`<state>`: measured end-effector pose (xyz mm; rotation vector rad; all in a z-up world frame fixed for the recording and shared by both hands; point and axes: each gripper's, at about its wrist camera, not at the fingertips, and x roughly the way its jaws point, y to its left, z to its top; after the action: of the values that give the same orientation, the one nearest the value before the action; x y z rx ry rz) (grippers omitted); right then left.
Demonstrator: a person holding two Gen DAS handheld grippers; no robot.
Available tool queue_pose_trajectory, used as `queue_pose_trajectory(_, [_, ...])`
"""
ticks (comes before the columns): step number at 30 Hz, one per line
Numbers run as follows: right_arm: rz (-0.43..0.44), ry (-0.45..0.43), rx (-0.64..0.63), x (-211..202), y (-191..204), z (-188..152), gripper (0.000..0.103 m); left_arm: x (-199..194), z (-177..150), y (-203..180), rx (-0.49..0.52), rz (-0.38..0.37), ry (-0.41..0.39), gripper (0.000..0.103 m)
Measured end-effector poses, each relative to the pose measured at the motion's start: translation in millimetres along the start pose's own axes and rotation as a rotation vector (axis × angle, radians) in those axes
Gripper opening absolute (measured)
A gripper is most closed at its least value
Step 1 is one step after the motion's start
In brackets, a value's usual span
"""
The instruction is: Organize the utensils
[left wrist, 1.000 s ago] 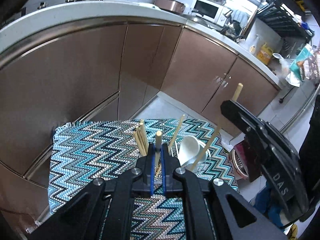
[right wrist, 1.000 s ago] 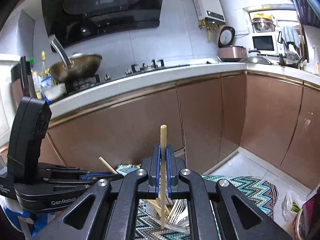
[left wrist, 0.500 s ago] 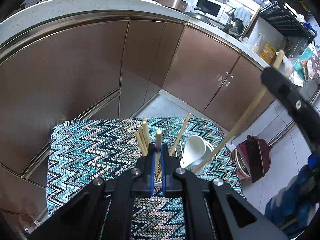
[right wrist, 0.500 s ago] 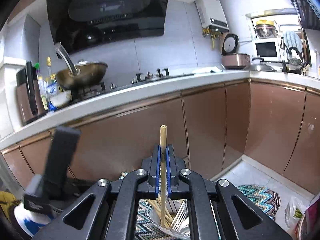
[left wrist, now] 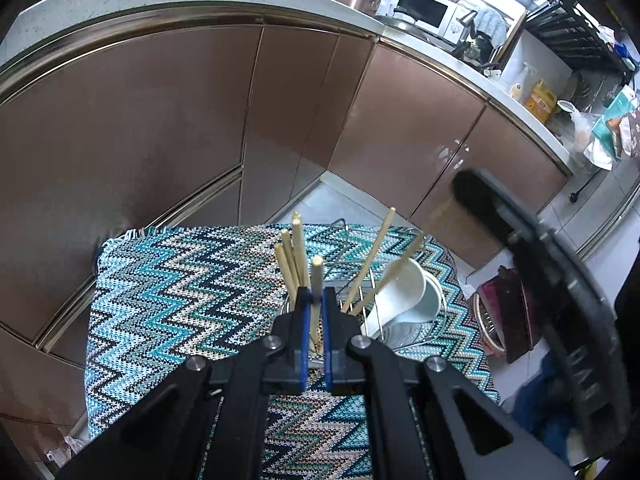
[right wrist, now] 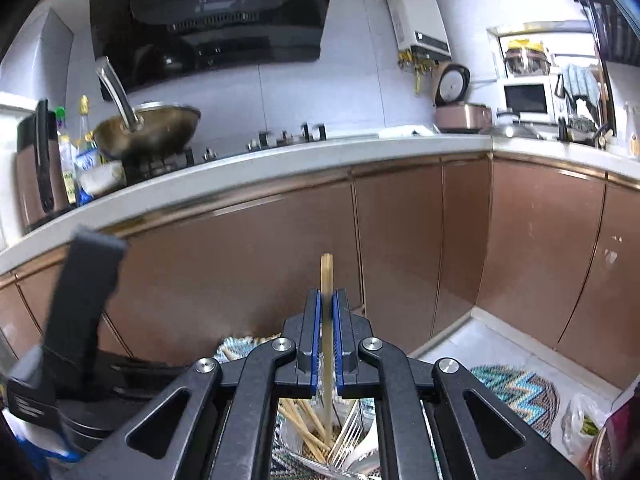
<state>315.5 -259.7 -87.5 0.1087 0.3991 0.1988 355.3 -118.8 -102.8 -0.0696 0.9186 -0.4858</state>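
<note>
My left gripper (left wrist: 314,300) is shut on a wooden chopstick (left wrist: 317,276) that stands upright in a clear utensil holder (left wrist: 400,332) on the zigzag cloth (left wrist: 180,296). Several more chopsticks (left wrist: 290,252) and white spoons (left wrist: 404,292) stand in the holder. My right gripper (right wrist: 327,304) is shut on another chopstick (right wrist: 327,276), its lower end down among the chopsticks (right wrist: 300,424) and a fork (right wrist: 348,424) in the holder. The right gripper's body (left wrist: 560,280) shows blurred at the right of the left wrist view.
Brown cabinet fronts (left wrist: 160,120) stand behind the cloth-covered table. The counter holds a wok (right wrist: 148,128), bottles (right wrist: 72,152), a rice cooker (right wrist: 460,108) and a microwave (right wrist: 524,98). A round zigzag mat (right wrist: 520,396) lies on the floor.
The right gripper has come down with its chopstick, whose lower end is now in the holder. The left gripper keeps its grip and has hardly moved.
</note>
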Motion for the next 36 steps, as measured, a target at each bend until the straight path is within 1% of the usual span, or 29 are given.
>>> queue_pose_trajectory(1, [-0.005,0.007,0.003,1.4,-0.5,-3.2,0.016,-0.2,-1.0,0.2,0.001,-0.004,-0.002,0.007])
queue_pose_trajectory(2, [-0.008,0.013,0.010,2.1,-1.7,-6.6,0.021,-1.0,-2.0,-0.4,0.004,-0.007,-0.007,0.007])
queue_pose_trajectory(4, [-0.013,0.010,0.031,-0.9,-4.8,-10.9,0.039,-4.0,-4.5,-1.4,0.011,0.003,-0.021,0.007])
queue_pose_trajectory(7, [-0.037,-0.002,0.050,-10.7,-8.9,-11.8,0.048,-9.2,-6.2,-0.2,0.001,0.002,-0.032,0.007])
queue_pose_trajectory(9, [-0.061,-0.013,0.051,-18.6,-9.5,-12.1,0.053,-14.9,-8.1,1.5,-0.010,0.002,-0.041,0.010])
queue_pose_trajectory(10, [-0.075,-0.019,0.050,-24.2,-9.9,-12.0,0.055,-17.5,-8.8,2.5,-0.013,0.002,-0.045,0.016])
queue_pose_trajectory(11, [-0.084,-0.021,0.050,-26.7,-10.2,-11.7,0.056,-21.7,-10.0,3.6,-0.019,0.008,-0.054,0.024])
queue_pose_trajectory(13, [-0.118,-0.026,0.054,-36.7,-10.5,-12.4,0.062,-29.8,-12.1,6.1,-0.030,0.014,-0.074,0.033])
queue_pose_trajectory(15, [-0.134,-0.031,0.060,-44.5,-10.5,-13.1,0.065,-41.6,-15.6,6.2,-0.032,0.022,-0.105,0.034])
queue_pose_trajectory(16, [-0.143,-0.035,0.061,-50.6,-9.2,-14.2,0.069,-46.6,-16.9,5.5,-0.029,0.030,-0.118,0.036])
queue_pose_trajectory(18, [-0.163,-0.043,0.054,-60.0,-5.1,-15.4,0.074,-61.1,-21.7,2.4,-0.014,0.066,-0.159,0.040])
queue_pose_trajectory(20, [-0.183,-0.047,0.040,-70.3,1.0,-15.9,0.078,-76.7,-26.7,-1.1,0.000,0.098,-0.214,0.050])
queue_pose_trajectory(21, [-0.189,-0.051,0.035,-75.0,3.3,-16.5,0.082,-85.2,-29.8,-3.0,0.006,0.115,-0.244,0.053])
queue_pose_trajectory(22, [-0.193,-0.056,0.031,-80.0,6.1,-17.0,0.086,-92.1,-32.5,-4.9,0.011,0.130,-0.268,0.060])
queue_pose_trajectory(23, [-0.200,-0.065,0.026,-87.7,9.8,-17.8,0.088,-100.2,-35.7,-7.1,0.017,0.145,-0.296,0.063])
queue_pose_trajectory(25, [-0.212,-0.078,0.020,-98.0,14.9,-19.0,0.093,-116.2,-43.6,-12.2,0.036,0.164,-0.352,0.065])
queue_pose_trajectory(31, [-0.229,-0.110,-0.003,-133.9,30.4,-26.4,0.098,-152.7,-72.7,-33.6,0.110,0.231,-0.476,0.069])
queue_pose_trajectory(36, [-0.247,-0.130,0.008,-159.0,35.0,-36.8,0.102,-169.8,-94.7,-48.5,0.157,0.276,-0.534,0.071])
